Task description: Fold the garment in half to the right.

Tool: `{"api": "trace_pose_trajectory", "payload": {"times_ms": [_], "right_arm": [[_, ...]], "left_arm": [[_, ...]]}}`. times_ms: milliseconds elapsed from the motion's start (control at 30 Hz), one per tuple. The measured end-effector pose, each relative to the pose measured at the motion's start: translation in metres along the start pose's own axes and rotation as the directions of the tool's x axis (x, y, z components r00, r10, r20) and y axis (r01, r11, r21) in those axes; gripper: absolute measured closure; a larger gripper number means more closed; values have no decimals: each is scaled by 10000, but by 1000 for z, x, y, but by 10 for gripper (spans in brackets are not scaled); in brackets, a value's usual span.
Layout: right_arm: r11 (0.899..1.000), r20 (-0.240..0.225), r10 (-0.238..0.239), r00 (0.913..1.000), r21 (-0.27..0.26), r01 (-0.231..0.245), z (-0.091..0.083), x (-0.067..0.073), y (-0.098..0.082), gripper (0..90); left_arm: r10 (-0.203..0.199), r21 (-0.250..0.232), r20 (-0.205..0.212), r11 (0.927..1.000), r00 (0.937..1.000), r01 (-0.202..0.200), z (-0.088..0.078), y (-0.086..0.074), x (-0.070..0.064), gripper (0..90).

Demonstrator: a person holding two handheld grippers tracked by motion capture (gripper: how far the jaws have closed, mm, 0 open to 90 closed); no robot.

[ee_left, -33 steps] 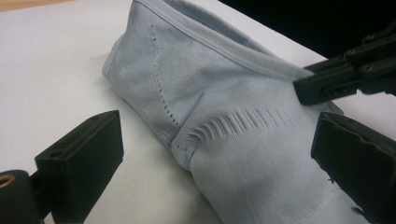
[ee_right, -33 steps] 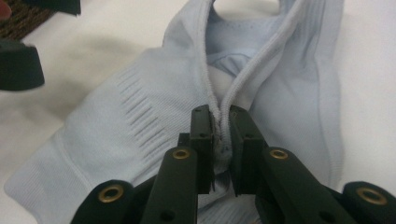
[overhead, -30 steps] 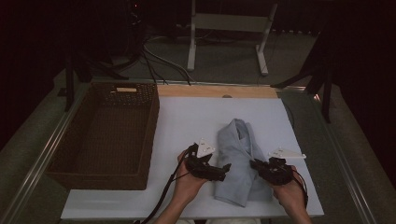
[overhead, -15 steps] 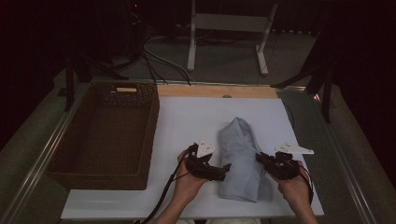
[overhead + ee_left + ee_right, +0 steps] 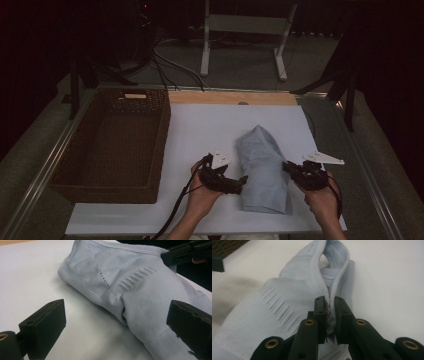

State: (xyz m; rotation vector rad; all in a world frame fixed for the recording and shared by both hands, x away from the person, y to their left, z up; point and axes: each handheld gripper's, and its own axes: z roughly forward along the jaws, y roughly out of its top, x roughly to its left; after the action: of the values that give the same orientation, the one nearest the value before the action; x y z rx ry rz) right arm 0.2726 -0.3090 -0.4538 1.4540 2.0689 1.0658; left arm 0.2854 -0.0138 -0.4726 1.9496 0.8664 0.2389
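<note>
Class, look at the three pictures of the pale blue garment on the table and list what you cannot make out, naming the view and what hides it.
1. Underside of the garment, high view: it lies folded on the white sheet.
2. Basket near wall's inner face, high view: hidden by its own rim.
3. Garment's cuff end, left tongs view: cut off by the bottom edge.
4. Pinched hem edge, right tongs view: covered by the closed jaws.

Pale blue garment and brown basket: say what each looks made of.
The pale blue folded garment looks like a soft matte knit fabric: fine ribbing, rows of small perforations and stitched seams show up close. The brown rectangular basket appears to be woven wicker or rattan, judging by its textured, braided walls; the dim light leaves the exact fibre open.
</note>
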Motion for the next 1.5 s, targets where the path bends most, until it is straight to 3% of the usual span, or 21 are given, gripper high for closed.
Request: {"api": "trace_pose_trajectory", "payload": {"times_ms": [300, 500, 800, 900, 1233, 1500], "right_arm": [[9998, 516, 94, 9986, 197, -104, 5, -10, -6, 819], [9987, 483, 141, 9987, 473, -164, 12, -11, -14, 783], [9991, 570, 401, 9976, 121, -408, 2, -7, -12, 441], [9998, 637, 210, 9977, -2, -210, -4, -2, -12, 383], [9997, 240, -227, 9995, 2, 227, -21, 13, -21, 353], [9997, 178, -112, 9998, 235, 108, -23, 12, -37, 364]], "left_arm": [[23, 13, 38, 10000, 10000, -23, 2, 1, -2, 41], [30, 39, 45, 10000, 10000, -30, 2, 0, -2, 41], [25, 57, 79, 10000, 10000, -26, 3, 0, -2, 41], [32, 56, 77, 10000, 10000, -32, 3, 0, -2, 41], [-6, 20, 116, 10000, 9999, 6, 2, 1, -3, 41], [-9, 80, 155, 10000, 9999, 8, 3, 0, -4, 41]]}}
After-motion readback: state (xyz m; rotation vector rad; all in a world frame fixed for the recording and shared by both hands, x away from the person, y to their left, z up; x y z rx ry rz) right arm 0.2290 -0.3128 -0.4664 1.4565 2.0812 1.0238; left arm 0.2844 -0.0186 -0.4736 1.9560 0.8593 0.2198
